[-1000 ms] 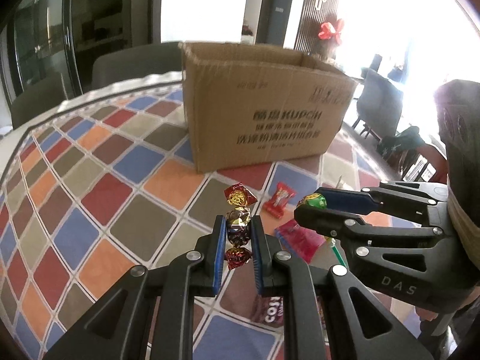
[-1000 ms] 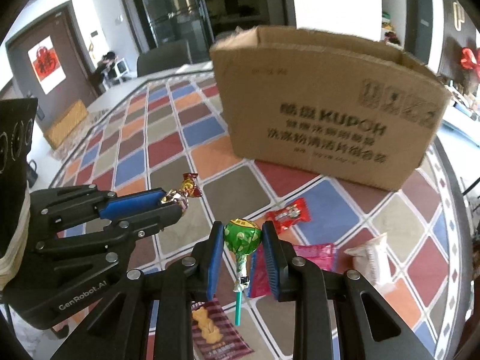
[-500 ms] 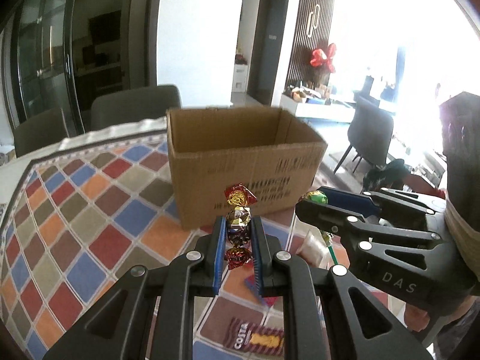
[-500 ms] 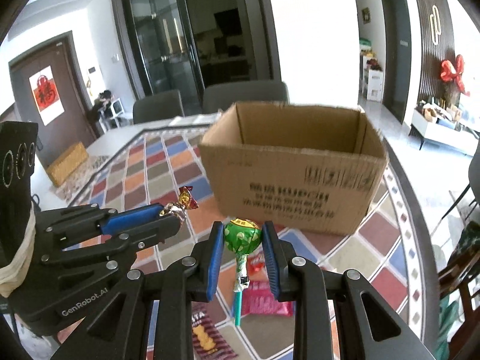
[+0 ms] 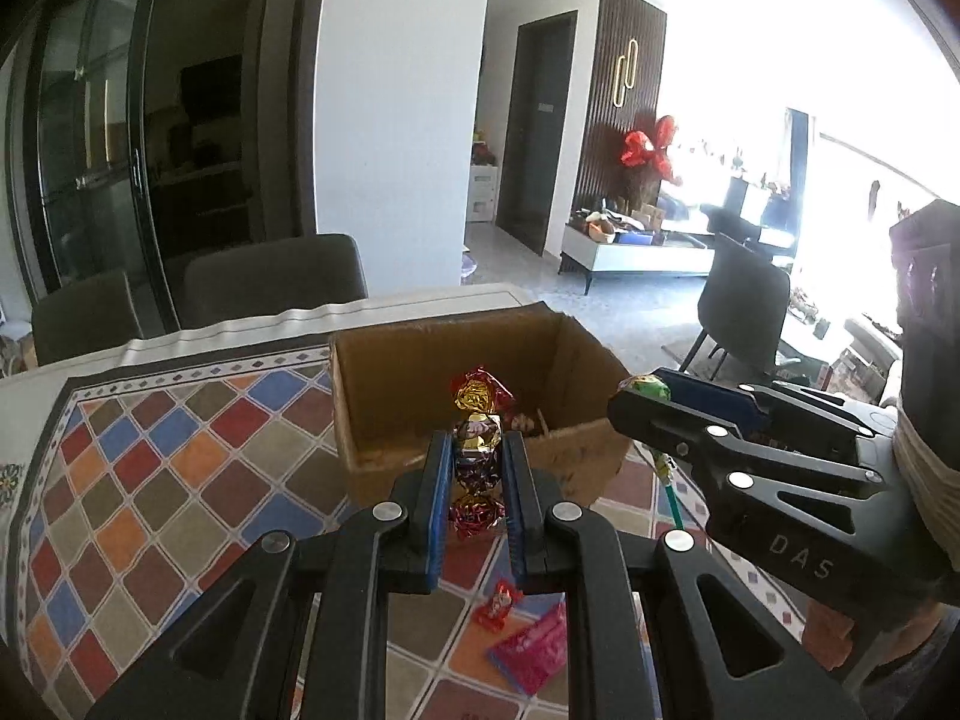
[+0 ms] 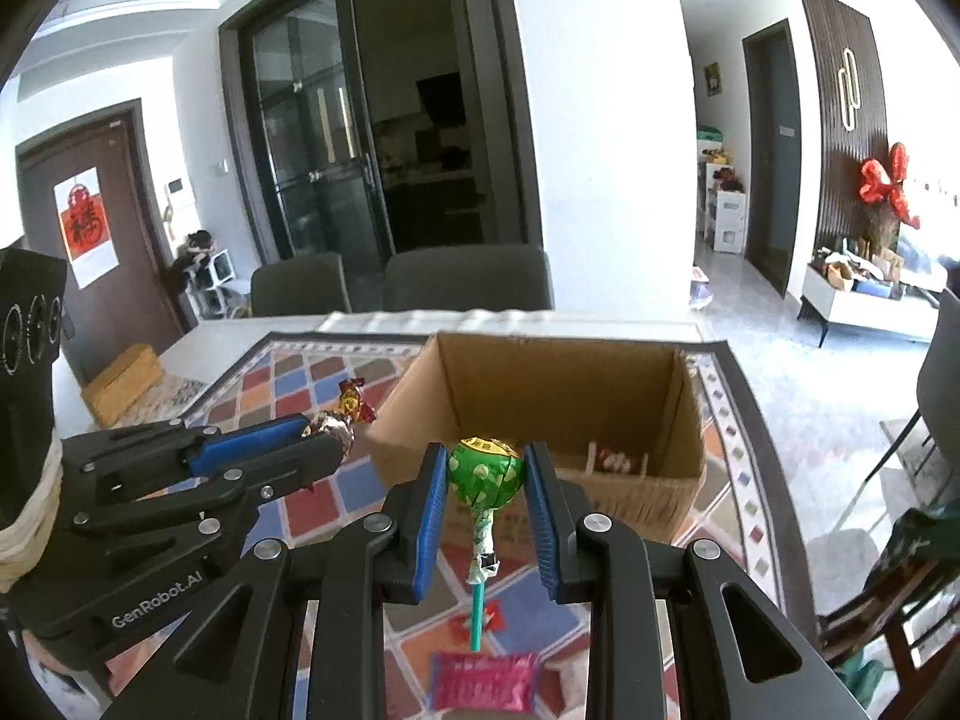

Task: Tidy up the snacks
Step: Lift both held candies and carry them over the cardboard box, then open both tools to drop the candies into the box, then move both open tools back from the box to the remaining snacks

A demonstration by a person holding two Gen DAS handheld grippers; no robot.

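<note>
My left gripper [image 5: 475, 468] is shut on a foil-wrapped candy [image 5: 477, 420], red and gold, held upright above the table in front of the open cardboard box [image 5: 591, 354]. My right gripper [image 6: 486, 474] is shut on a green lollipop [image 6: 485, 471] with a teal stick hanging down, also raised before the box [image 6: 690, 414]. Each gripper shows in the other's view: the right gripper [image 5: 642, 399] at the right, the left gripper [image 6: 330, 435] at the left. A few snacks [image 6: 615, 461] lie inside the box.
A patterned tablecloth [image 5: 150, 480] covers the table. Below the grippers lie a small red candy [image 5: 497, 603] and a pink packet [image 5: 531, 645], which also shows in the right wrist view [image 6: 486, 681]. Grey chairs [image 6: 468, 285] stand behind the table.
Both grippers have risen with their candies. The box now sits lower in view and its inside shows; the loose snacks on the table have dropped toward the bottom of the views.
</note>
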